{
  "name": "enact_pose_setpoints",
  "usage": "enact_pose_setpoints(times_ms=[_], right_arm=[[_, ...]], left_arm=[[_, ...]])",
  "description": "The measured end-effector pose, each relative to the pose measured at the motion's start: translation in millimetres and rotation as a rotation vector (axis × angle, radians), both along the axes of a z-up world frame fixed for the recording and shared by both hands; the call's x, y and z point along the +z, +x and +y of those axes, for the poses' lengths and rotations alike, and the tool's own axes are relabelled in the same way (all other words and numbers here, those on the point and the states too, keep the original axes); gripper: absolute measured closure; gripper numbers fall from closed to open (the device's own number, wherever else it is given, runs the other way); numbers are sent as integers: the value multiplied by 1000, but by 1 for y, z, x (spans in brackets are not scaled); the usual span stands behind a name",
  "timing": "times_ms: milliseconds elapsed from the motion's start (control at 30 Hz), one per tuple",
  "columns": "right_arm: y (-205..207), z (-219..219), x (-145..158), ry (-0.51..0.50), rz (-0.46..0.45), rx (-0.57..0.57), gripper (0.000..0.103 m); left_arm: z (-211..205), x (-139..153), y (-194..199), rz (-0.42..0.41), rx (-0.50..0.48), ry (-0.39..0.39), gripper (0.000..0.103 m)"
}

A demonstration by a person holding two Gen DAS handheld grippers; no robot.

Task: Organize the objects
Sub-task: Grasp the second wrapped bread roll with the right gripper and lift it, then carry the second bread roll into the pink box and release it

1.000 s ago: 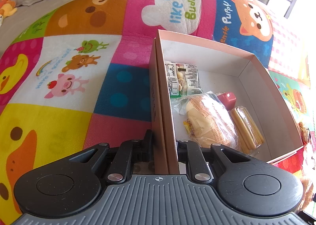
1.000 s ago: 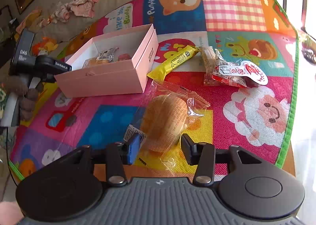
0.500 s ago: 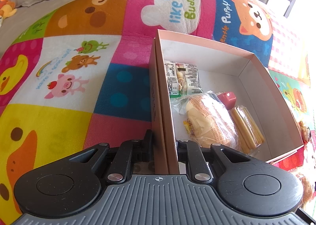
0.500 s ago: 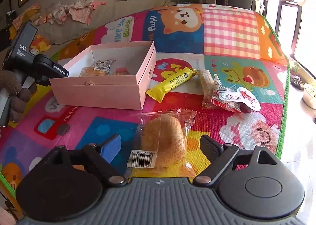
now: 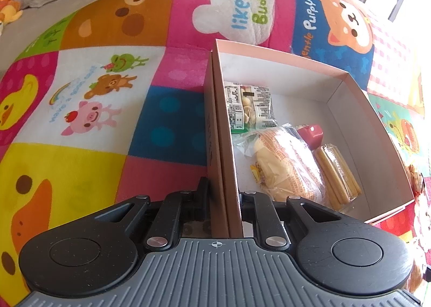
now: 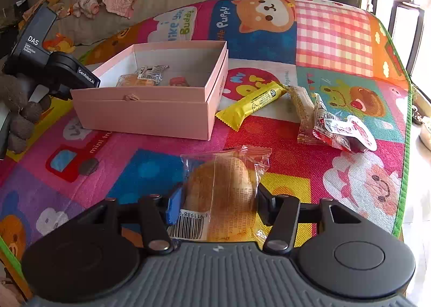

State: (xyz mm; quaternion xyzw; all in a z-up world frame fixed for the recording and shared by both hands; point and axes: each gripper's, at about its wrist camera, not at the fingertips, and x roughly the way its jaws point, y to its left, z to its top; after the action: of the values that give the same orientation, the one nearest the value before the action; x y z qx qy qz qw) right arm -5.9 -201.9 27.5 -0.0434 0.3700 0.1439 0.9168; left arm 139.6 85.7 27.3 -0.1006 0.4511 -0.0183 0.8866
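Left gripper (image 5: 223, 193): unchanged since a second ago, jaws pinching the near wall of the pink box (image 5: 347, 75), one finger outside, one inside. Box sits on the cartoon play mat (image 5: 107, 91), same spot. Inside it: a printed snack packet (image 5: 250, 107), a wrapped bun (image 5: 285, 164), a red item (image 5: 312, 133) and a pack of biscuit sticks (image 5: 336, 172).

Right gripper (image 6: 219, 202): half a second ago its jaws were spread wide around the bagged bread bun (image 6: 223, 191); now they are closing on it, blue pad and black pad both at the wrapper's sides. The bun lies on the mat just in front of the box, barcode label toward the camera. It looks straighter than a second ago.

Still loose on the mat right of the box: yellow snack bar (image 6: 253, 103), clear cracker pack (image 6: 303, 115), red-and-white pouch (image 6: 342, 129).
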Motion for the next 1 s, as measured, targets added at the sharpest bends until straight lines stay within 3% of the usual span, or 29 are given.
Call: enact_pose_setpoints(times_ms=[167, 367, 567, 667, 833, 900, 1000], right_arm=[[-6, -1, -1, -13, 5, 2, 49], [-12, -4, 7, 36, 21, 12, 50], [-9, -9, 54, 102, -33, 62, 50], [14, -6, 96, 157, -97, 82, 50], [90, 26, 155, 176, -257, 64, 48], [121, 37, 161, 160, -272, 41, 29], [150, 34, 154, 173, -219, -13, 27]], left_arm=[[5, 0, 3, 10, 20, -27, 87], [2, -1, 1, -4, 14, -4, 88], [0, 0, 1, -10, 8, 13, 88], [1, -1, 0, -13, 7, 6, 88], [4, -1, 2, -7, 3, -10, 87], [4, -1, 3, -2, 3, -12, 87], [3, -1, 2, -7, -3, -2, 87]])
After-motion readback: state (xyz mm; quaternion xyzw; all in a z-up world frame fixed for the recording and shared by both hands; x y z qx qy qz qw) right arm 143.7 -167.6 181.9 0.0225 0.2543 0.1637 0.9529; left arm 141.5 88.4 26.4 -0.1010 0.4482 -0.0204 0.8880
